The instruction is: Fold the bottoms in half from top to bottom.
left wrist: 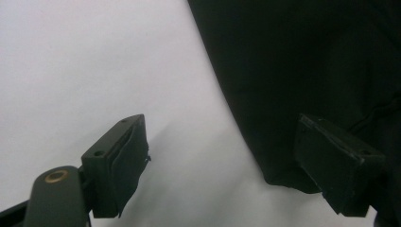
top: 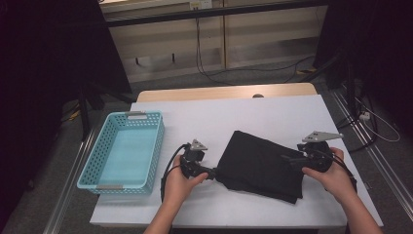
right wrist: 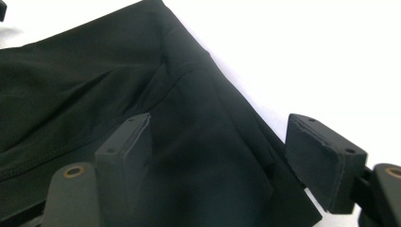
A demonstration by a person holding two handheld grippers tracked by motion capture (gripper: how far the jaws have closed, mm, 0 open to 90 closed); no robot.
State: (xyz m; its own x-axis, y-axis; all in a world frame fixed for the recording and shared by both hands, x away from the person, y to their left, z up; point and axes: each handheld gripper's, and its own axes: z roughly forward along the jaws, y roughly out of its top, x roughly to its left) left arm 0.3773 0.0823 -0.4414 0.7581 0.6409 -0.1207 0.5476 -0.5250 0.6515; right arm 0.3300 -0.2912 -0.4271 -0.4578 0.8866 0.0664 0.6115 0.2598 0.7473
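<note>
Cloth: I see a folded black garment (top: 260, 165) lying flat on the white table (top: 243, 114), right of centre and toward the near edge. It is angled, one corner pointing toward the far side.

Left gripper: I have it (top: 213, 171) at the garment's left corner, held low and pointing right across the table. In the left gripper view (left wrist: 227, 165) its jaws stand spread; one is over bare white table, the other over the dark cloth edge. The garment's rounded corner (left wrist: 293, 94) lies between them. I see neither pad pressing on the fabric.

Right gripper: I have it (top: 287, 158) at the garment's right edge, pointing left. In the right gripper view (right wrist: 222, 156) its jaws stand apart, straddling the folded border. One jaw rests over the cloth, the other sits just past the cloth's edge above the table. A stitched seam runs across the fabric (right wrist: 118, 109) ahead of the jaws. No pinch visible.

Hands: left hand (top: 179, 181) and right hand (top: 333, 174) each wrap a gripper body, forearms entering from the near edge.

Basket: a light blue perforated basket (top: 155, 146) stands at the table's left side, well apart from the garment.
</note>
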